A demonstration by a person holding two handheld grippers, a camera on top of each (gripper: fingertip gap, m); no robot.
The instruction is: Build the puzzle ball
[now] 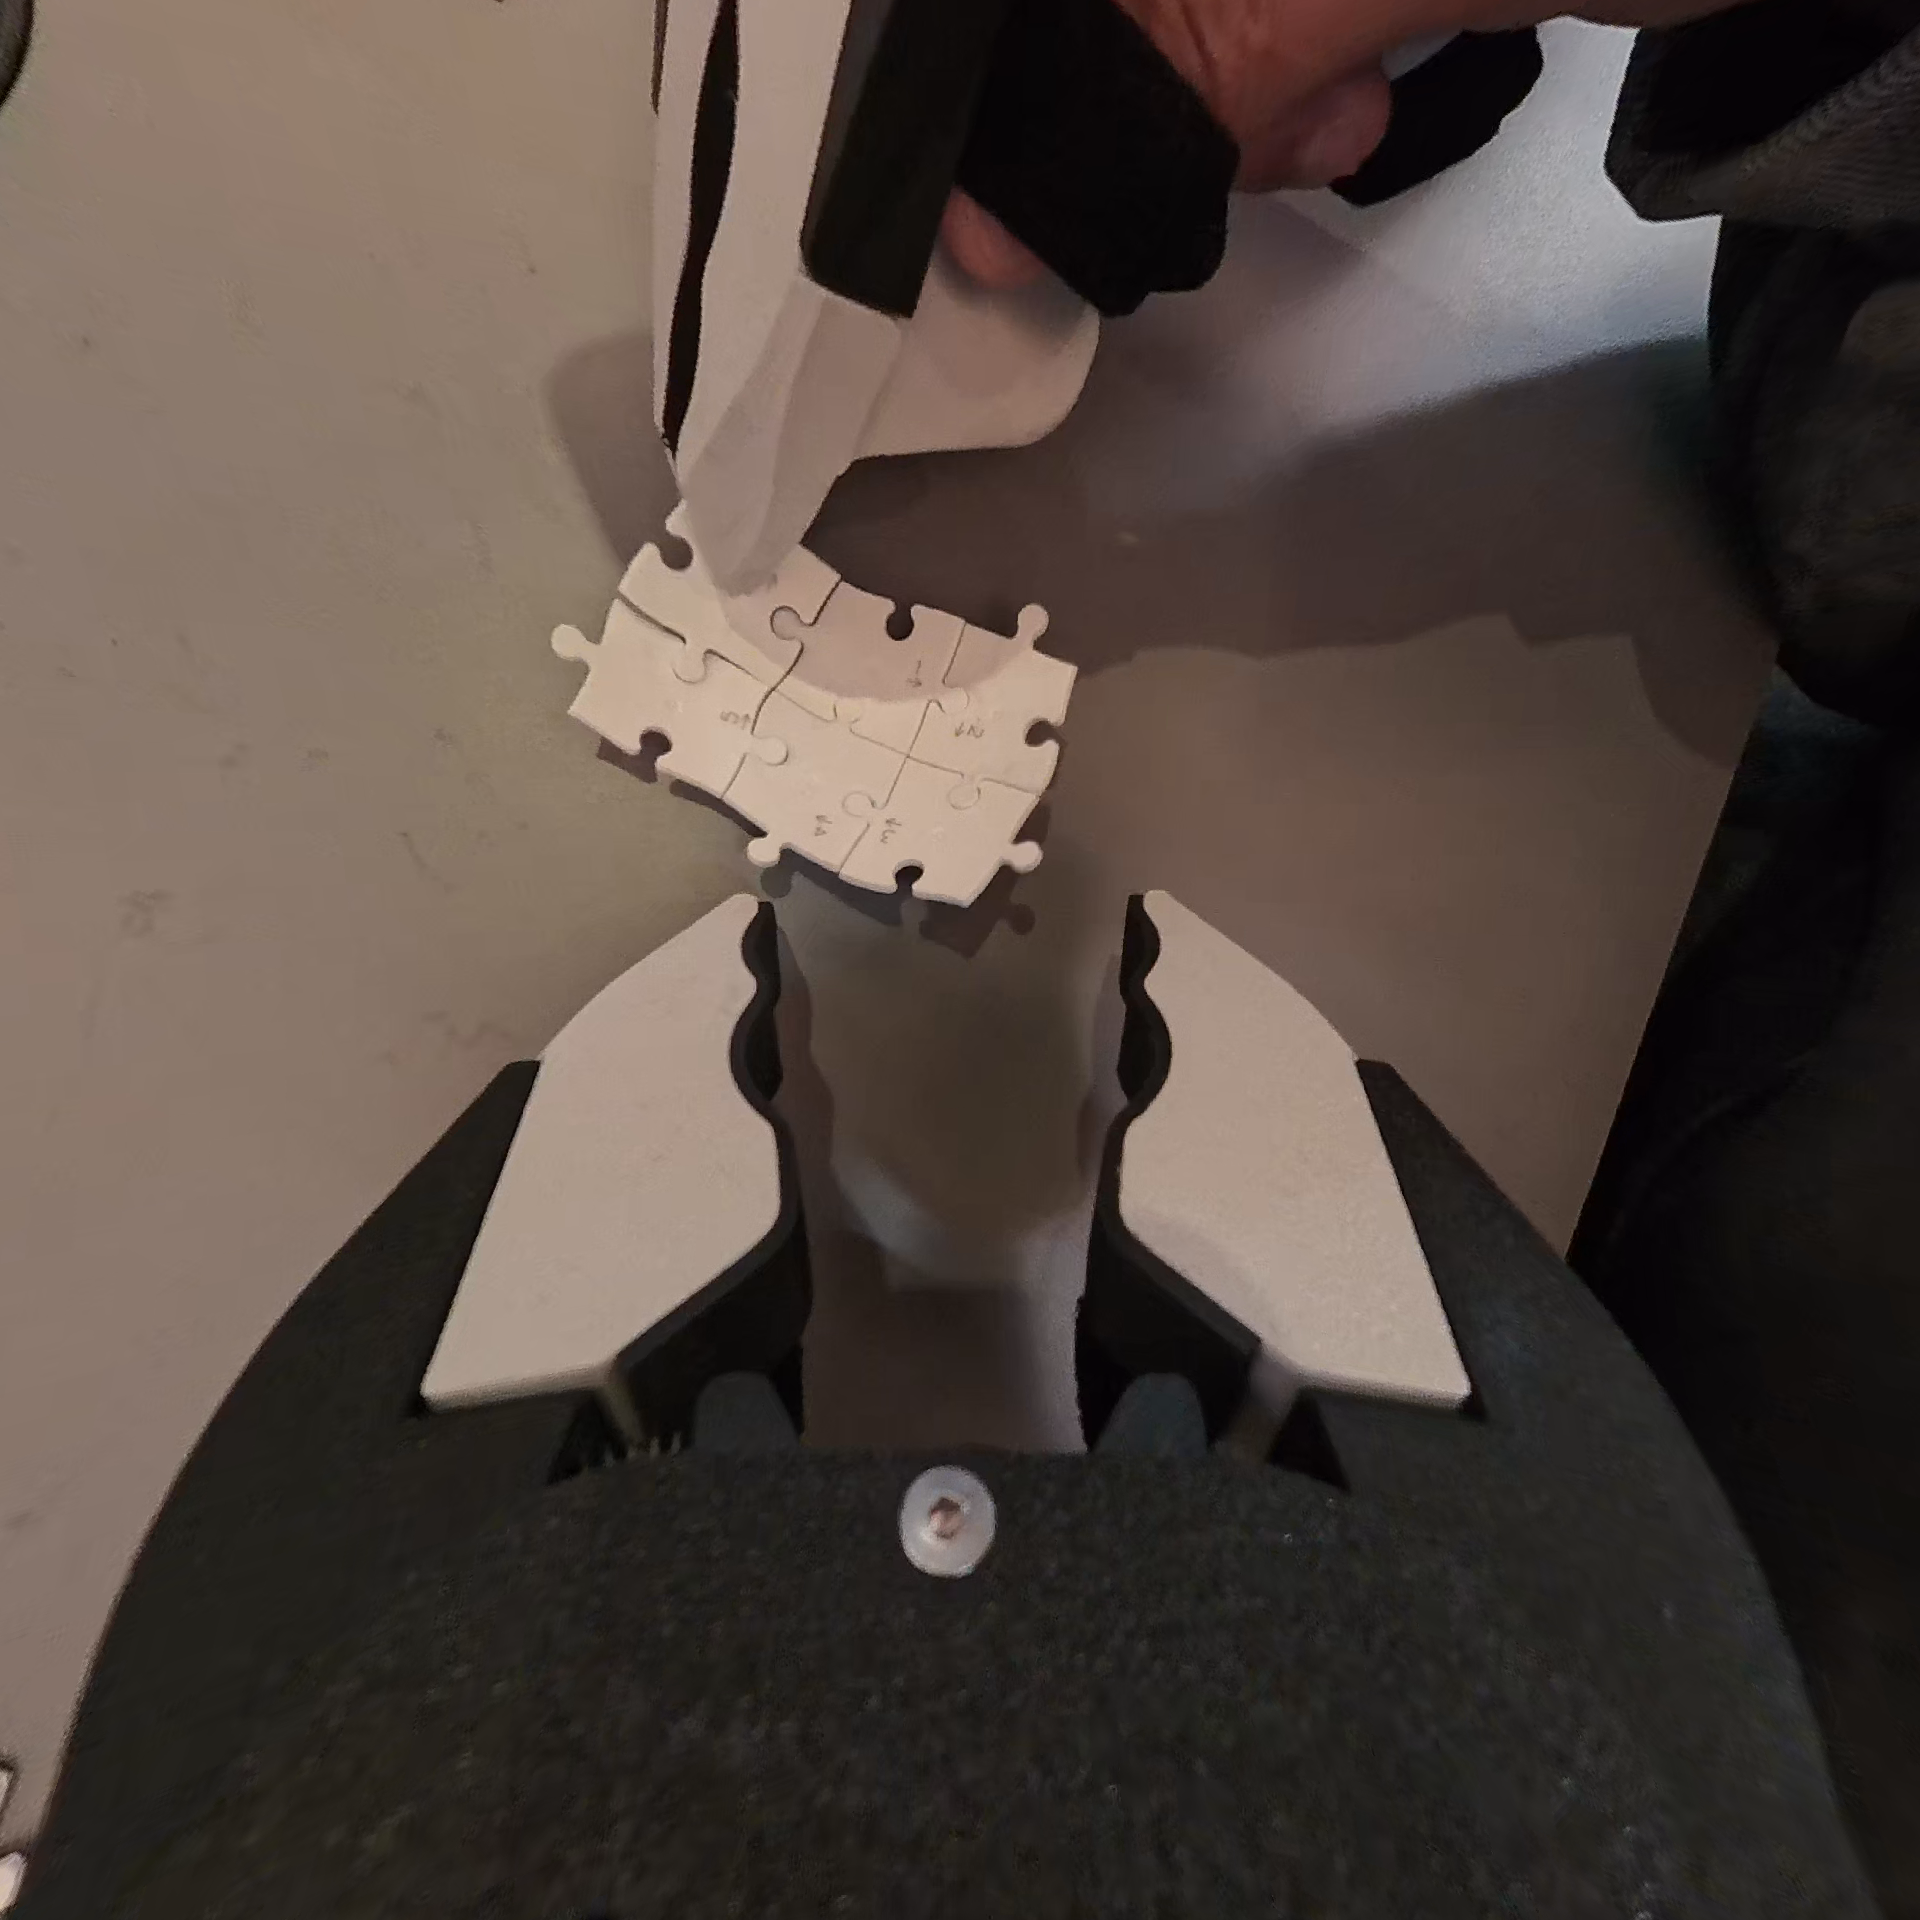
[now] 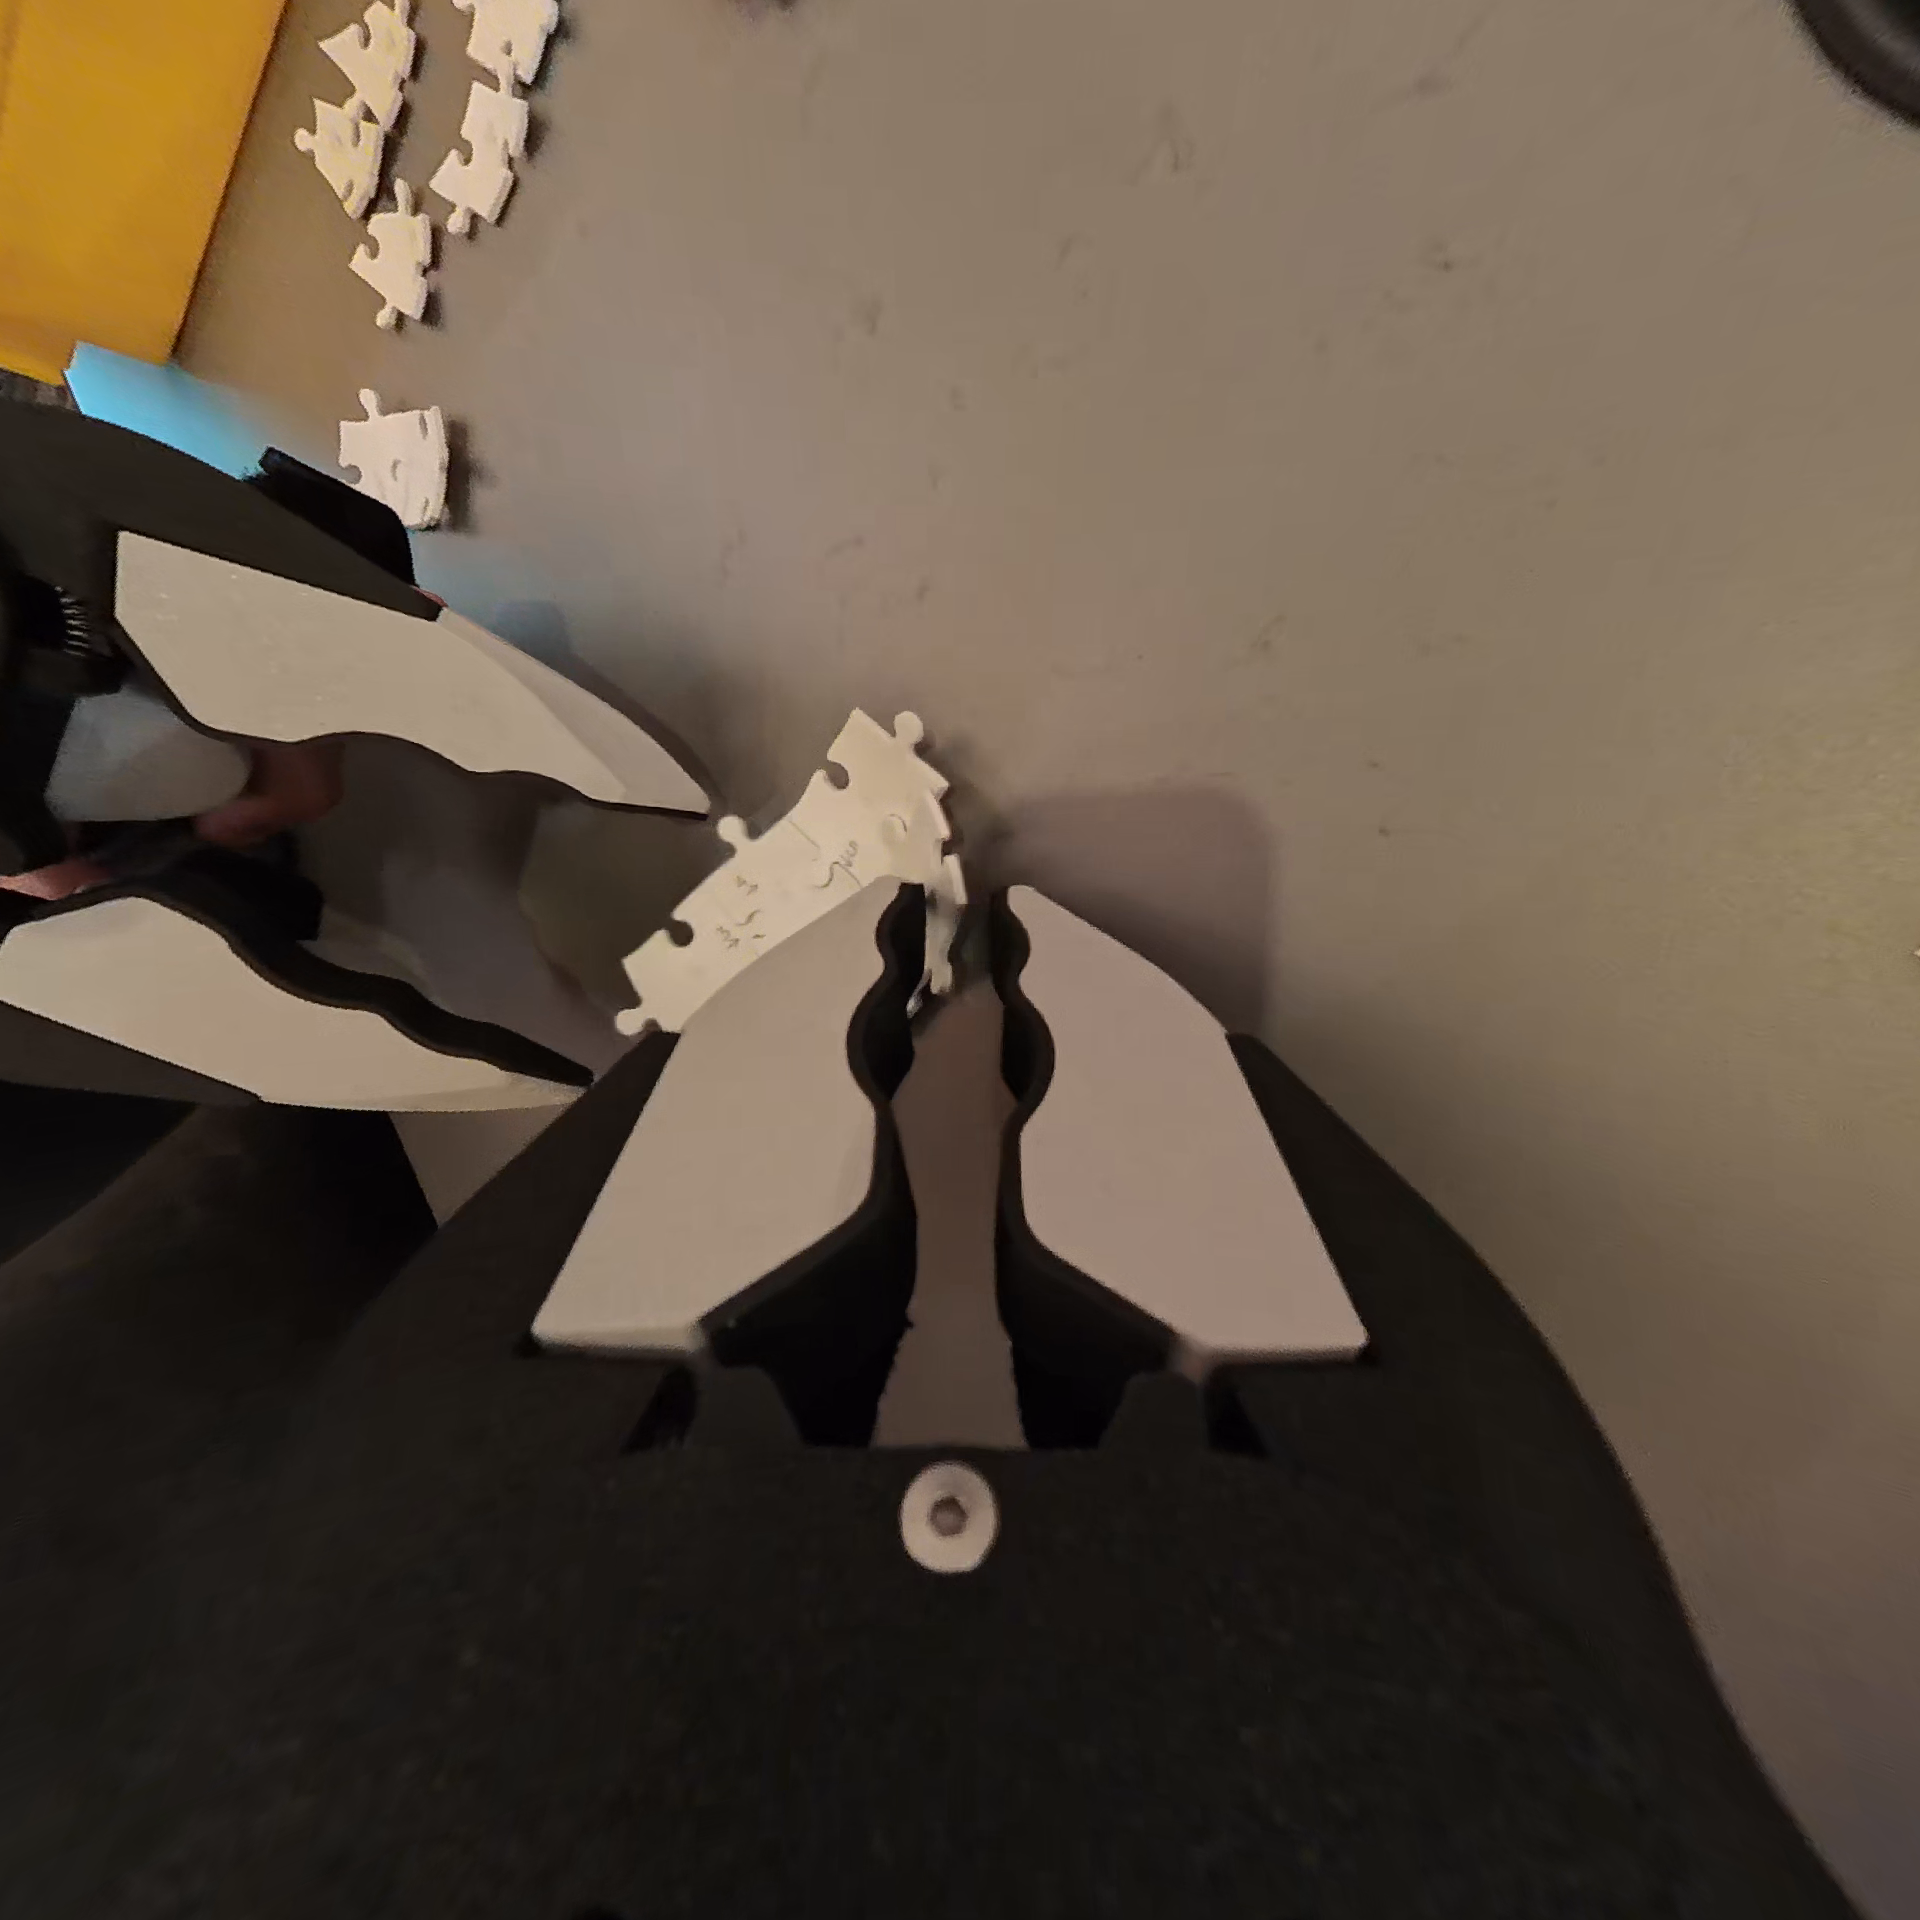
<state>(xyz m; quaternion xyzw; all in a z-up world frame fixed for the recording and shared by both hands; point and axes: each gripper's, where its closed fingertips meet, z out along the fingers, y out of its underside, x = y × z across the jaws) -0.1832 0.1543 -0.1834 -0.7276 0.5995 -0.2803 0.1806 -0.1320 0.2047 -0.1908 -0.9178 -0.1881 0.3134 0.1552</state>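
Note:
A curved section of several joined white puzzle pieces (image 1: 831,748) is held tilted just above the grey table (image 1: 260,520). My right gripper (image 2: 954,902) is shut on one edge of this section (image 2: 810,873). In the left wrist view it comes down from the top (image 1: 732,566), with a gloved hand (image 1: 1091,156) behind it. My left gripper (image 1: 948,909) is open and empty, its tips just short of the section's near edge. It also shows in the right wrist view (image 2: 644,945), open beside the section.
Several loose white puzzle pieces (image 2: 416,156) lie on the table at the far left of the right wrist view, one apart from them (image 2: 400,457). A yellow object (image 2: 114,156) lies beyond them. Dark fabric (image 1: 1818,623) borders the table's right side. Left tips to right tips: about 8 cm.

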